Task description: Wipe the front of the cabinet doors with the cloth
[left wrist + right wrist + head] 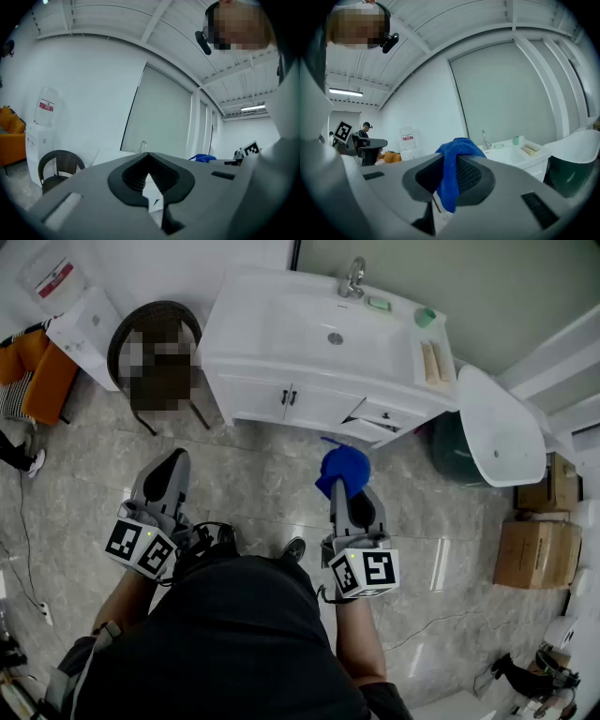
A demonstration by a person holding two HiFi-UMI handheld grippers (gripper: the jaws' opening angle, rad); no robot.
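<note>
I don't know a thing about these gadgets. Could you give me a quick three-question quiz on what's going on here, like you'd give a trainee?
1. True or false: the blue cloth is pressed against the cabinet doors.
2. Pick one: the cloth is clamped in A) the left gripper, B) the right gripper, C) neither.
3. Short answer: in the head view, what stands just left of the cabinet?

Key
1. False. The cloth is held over the floor, short of the doors.
2. B. The left gripper is shut with nothing in it.
3. A dark wicker chair.
</note>
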